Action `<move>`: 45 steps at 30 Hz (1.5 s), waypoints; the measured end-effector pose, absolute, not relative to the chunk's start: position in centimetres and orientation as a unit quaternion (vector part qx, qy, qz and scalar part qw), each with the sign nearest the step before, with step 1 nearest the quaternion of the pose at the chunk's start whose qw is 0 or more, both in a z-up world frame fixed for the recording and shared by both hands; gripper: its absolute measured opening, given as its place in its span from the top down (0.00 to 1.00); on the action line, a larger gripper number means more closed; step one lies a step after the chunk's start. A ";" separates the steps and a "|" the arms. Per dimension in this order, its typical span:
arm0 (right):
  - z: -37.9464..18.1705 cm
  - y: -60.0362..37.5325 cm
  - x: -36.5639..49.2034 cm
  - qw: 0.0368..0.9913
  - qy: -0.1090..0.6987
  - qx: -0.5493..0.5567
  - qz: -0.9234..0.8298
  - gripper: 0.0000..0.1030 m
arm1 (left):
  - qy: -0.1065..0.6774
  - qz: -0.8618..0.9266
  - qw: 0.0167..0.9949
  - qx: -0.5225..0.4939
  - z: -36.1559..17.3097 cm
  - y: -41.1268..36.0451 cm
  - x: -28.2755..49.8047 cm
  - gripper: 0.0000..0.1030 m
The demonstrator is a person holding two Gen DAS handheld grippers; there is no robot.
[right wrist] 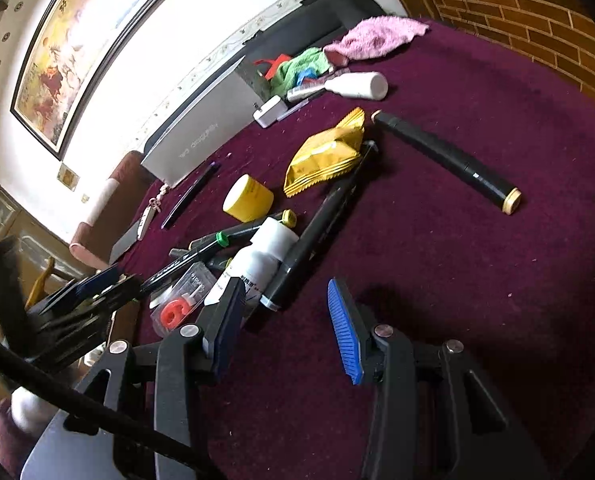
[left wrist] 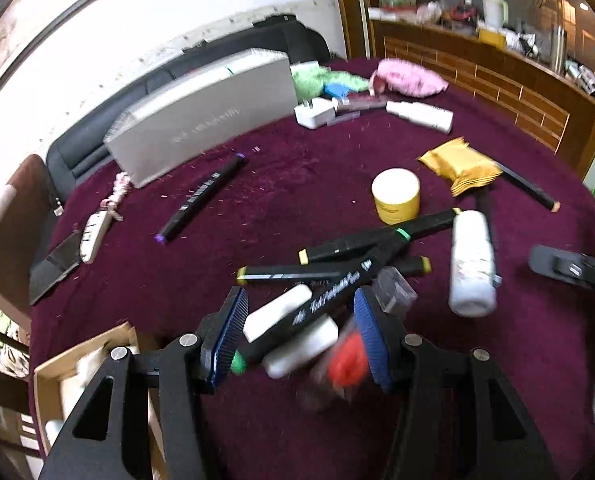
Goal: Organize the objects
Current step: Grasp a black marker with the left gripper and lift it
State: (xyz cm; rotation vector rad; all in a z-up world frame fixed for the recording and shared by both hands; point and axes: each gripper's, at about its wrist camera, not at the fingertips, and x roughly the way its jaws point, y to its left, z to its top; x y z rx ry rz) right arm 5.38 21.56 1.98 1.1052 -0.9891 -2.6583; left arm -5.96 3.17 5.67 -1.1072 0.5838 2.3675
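Right wrist: red "6" in clear packet

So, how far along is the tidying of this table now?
Early, it seems. Done: the cardboard box at the table edge holds some pale items, too blurred to name. In hand: the left tongs appear to grip a green-capped marker; the right tongs are open and empty. Remaining: other markers, white bottle, yellow jar and gold packet lie scattered.
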 end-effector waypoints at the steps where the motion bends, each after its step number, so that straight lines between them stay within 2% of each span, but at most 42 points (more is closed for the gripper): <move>1: 1.9 21.6 5.3 0.053 -0.327 0.365 -0.870 0.56 | 0.214 0.855 0.229 -0.413 4.9 3.6 -6.5 0.52; 8: 1.0 21.9 5.4 0.064 -0.352 0.385 -0.850 0.52 | 0.168 0.799 0.317 -0.483 4.3 4.2 -4.0 0.59; 15: 0.7 22.0 5.6 0.068 -0.363 0.385 -0.846 0.50 | 0.203 0.814 0.295 -0.457 4.2 5.6 -3.4 0.59; 19: 0.6 22.1 5.6 0.068 -0.366 0.383 -0.845 0.50 | 0.301 0.808 0.280 -0.423 2.0 8.4 -2.7 0.59; 21: 0.6 22.1 5.6 0.067 -0.364 0.383 -0.846 0.50 | 0.310 0.810 0.282 -0.410 2.0 8.8 -2.8 0.60; 23: 0.6 22.1 5.6 0.067 -0.362 0.383 -0.847 0.50 | 0.270 0.804 0.298 -0.438 2.1 8.5 -3.2 0.79; 26: 0.6 22.2 5.5 0.067 -0.362 0.383 -0.847 0.50 | 0.261 0.800 0.305 -0.445 2.2 7.9 -2.1 0.89; 34: 0.6 22.2 5.3 0.068 -0.358 0.382 -0.850 0.50 | 0.140 0.833 0.300 -0.444 5.5 2.0 1.5 0.89; 45: 1.0 21.0 5.0 0.052 -0.311 0.380 -0.870 0.50 | -0.033 0.878 0.325 -0.350 9.7 -6.9 7.8 0.89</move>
